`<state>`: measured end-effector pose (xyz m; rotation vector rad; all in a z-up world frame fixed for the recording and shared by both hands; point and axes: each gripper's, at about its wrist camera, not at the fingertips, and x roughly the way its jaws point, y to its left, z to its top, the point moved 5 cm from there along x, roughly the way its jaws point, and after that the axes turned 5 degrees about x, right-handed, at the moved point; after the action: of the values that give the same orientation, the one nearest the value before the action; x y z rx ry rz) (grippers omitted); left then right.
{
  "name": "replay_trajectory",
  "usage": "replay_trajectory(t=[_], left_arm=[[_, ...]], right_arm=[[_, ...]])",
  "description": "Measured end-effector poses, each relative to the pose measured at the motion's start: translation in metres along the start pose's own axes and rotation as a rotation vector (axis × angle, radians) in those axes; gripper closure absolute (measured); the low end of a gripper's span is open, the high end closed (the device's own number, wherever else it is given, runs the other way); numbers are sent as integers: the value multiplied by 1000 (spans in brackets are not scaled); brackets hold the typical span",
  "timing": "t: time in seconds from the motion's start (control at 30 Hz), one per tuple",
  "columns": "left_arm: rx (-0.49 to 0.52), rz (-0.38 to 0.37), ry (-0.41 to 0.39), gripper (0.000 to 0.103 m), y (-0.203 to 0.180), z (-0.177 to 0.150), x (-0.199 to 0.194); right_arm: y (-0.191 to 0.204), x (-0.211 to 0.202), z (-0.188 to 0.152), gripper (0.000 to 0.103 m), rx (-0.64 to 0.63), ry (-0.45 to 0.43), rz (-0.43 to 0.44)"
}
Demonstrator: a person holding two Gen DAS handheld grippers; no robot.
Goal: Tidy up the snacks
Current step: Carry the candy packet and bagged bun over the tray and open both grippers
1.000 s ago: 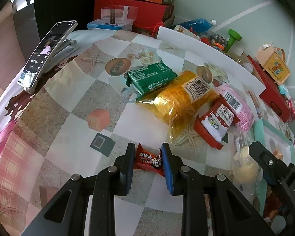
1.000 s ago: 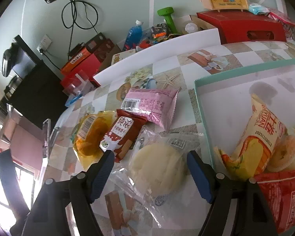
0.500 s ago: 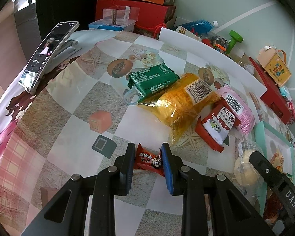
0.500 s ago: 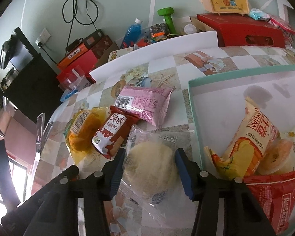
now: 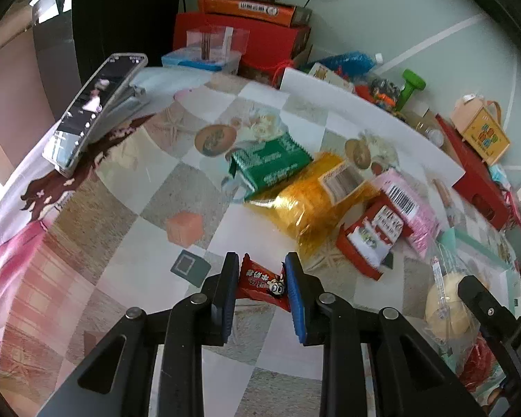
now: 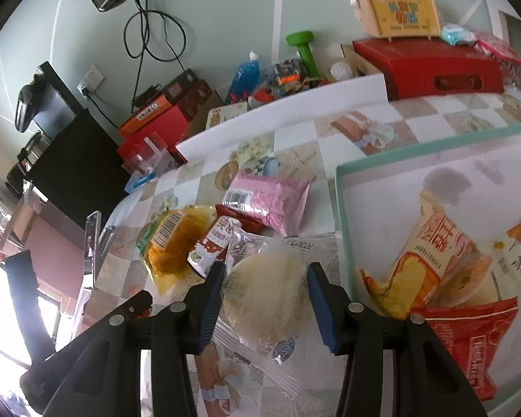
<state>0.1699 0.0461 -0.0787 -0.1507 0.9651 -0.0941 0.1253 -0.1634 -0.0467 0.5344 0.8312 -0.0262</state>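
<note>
Left gripper [image 5: 260,279] clamped on small red candy wrapper [image 5: 262,282], blue pads touching both wrapper ends, wrapper at 6 o'clock in left wrist view, over the patterned tablecloth [image 5: 121,229]. Can't tell if wrapper is lifted or touching cloth.

Right gripper [image 6: 265,286] closed against round pale bun in clear bag [image 6: 265,290], pads pressing both sides of the bun, at 6 o'clock in right wrist view. Bag edge lies just beside the teal-rimmed tray [image 6: 340,205], which sits at 3 o'clock. Same bun visible at 4 o'clock in left view.

In tray: yellow cake packet [image 6: 430,250] leaning diagonally, red snack bag [image 6: 469,340] at 4 o'clock overlapping its lower end, white-orange packet [image 6: 514,253] at the right edge.

Loose on cloth, left view: green packet [image 5: 269,165] at 12 o'clock, yellow bag with barcode [image 5: 312,198] touching it at 1 o'clock, red-white milk snack packet [image 5: 371,239] at 2 o'clock, pink packet [image 5: 408,208] partly under it. All well apart from the candy wrapper except the yellow bag, which is near.

Phone on stand [image 5: 93,111] at 10 o'clock, table edge. Red boxes [image 5: 239,34] at 12 o'clock behind table. Green dumbbell [image 6: 304,52] and blue bottle [image 6: 243,76] at 12 o'clock in right view.
</note>
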Motion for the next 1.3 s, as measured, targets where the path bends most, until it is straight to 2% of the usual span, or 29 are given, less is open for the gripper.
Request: replay_trajectory(t=[0.27,0.5,0.67,0.87,1.17,1.3], left_arm=[[3,-16,-51,75,-6,10,-18],[37,-61,-98,75,-33,19,-33],[87,-117,-139,75,-67,24,-42],[177,-193,-150,75,-118,21,-49],[345,-283,-164,75,-200,5,-58],[396,-299,-166,75,-224,2,-54]], right_arm=[[-1,-16,7,52,10,-28,21],[-11,-41,19,52,28,-85,24],[-43,-70,36,52,78,-164,-32],[-95,-104,55,52,169,-247,-111],[-155,-136,65,52,260,-308,-207],[-175,-138,66,52,282,-311,-244]])
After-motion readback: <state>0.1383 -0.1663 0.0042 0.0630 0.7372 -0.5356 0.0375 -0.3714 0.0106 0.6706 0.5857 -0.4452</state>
